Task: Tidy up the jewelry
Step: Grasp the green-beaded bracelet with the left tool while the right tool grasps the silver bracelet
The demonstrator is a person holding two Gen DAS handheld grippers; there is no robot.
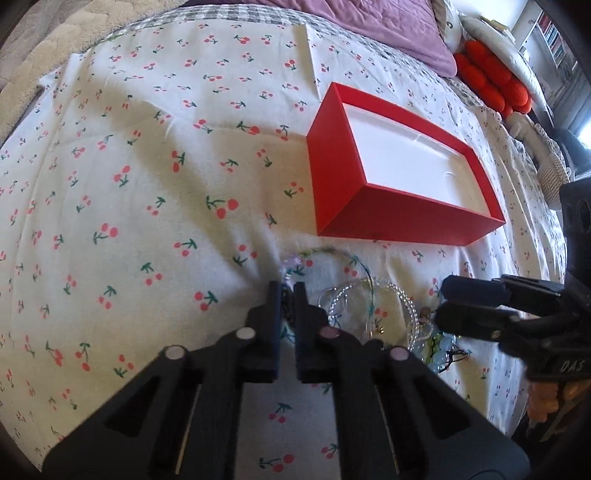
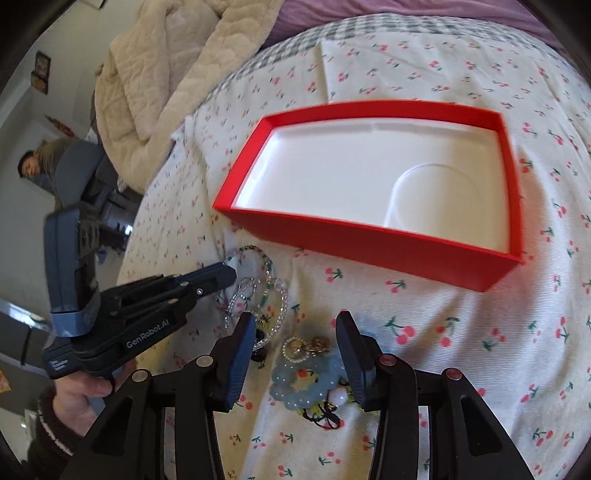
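A red box with a white empty inside lies open on the cherry-print bedsheet. A heap of jewelry lies in front of it: clear bead bracelets, a pale blue bead bracelet and a small pearl ring with gold charms. My left gripper is nearly shut at the left edge of the heap, seemingly on a thin beaded strand; it also shows in the right wrist view. My right gripper is open, its fingers on either side of the blue bracelet and charms.
A beige quilted blanket and purple cover lie at the back of the bed. Orange cushions sit at the far right. A person sits beyond the bed's left edge.
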